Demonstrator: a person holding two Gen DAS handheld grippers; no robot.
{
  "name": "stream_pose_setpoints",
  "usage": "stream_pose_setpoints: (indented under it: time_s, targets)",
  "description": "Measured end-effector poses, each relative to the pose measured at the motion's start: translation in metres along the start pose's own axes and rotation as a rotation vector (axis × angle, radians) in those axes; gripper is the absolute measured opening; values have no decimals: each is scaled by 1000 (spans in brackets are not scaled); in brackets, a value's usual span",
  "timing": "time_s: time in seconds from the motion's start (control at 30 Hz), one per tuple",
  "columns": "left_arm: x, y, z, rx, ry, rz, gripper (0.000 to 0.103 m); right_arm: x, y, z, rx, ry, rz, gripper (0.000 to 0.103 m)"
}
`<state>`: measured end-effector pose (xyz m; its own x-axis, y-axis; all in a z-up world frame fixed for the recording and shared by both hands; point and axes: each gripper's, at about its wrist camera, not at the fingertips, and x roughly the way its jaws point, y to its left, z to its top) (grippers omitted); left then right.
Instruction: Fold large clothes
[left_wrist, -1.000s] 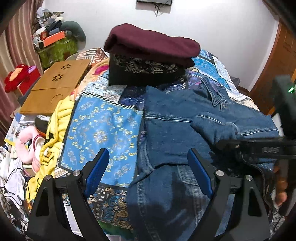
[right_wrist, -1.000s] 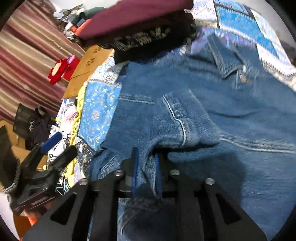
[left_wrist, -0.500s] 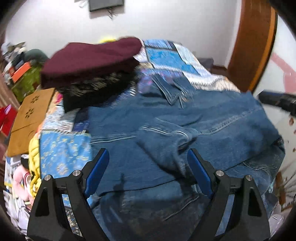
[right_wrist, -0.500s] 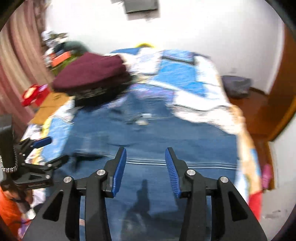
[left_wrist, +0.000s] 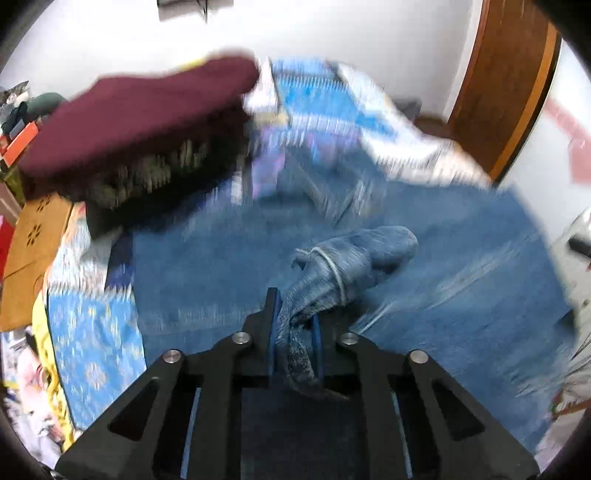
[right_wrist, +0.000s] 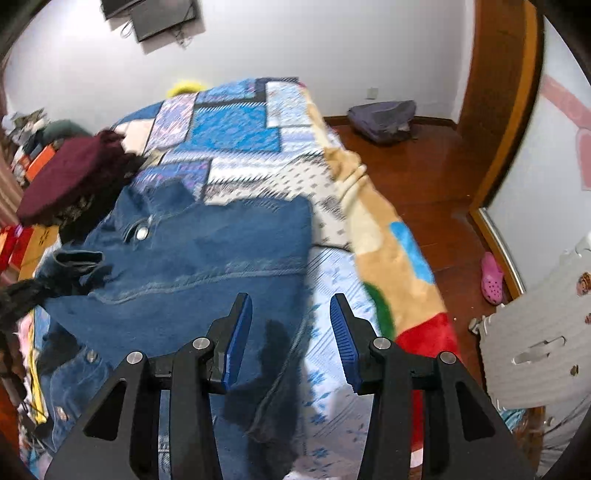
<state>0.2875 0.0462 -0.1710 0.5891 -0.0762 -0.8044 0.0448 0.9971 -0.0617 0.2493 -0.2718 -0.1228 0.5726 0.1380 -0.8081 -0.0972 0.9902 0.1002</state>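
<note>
One denim jacket (right_wrist: 207, 258) on patchwork bed (right_wrist: 236, 125)

Denim jacket (right_wrist: 207, 266) on patchwork bedspread (right_wrist: 240, 129)

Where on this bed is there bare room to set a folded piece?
Free: the patchwork quilt beyond the denim jacket, toward the wall, and the light strip right of the jacket up to the bed's floor-side edge. Crowded: the left side, where the maroon-topped clothes stack sits and the left tool pinches a sleeve.
</note>
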Motion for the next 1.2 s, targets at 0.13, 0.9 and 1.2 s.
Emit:
stream_pose_setpoints:
  time_s: [0.13,0.9,1.2]
  targets:
    - [-35,4,22,-21,-128,-33,12,-4,-1,1,29,-24,35,40]
    - [7,141,-113,-343,181,69,63,39,-11,-39,174,103,136,65]
    - [-7,148,-73,-321,117,64,63,27,-2,-8,92,62,136,65]
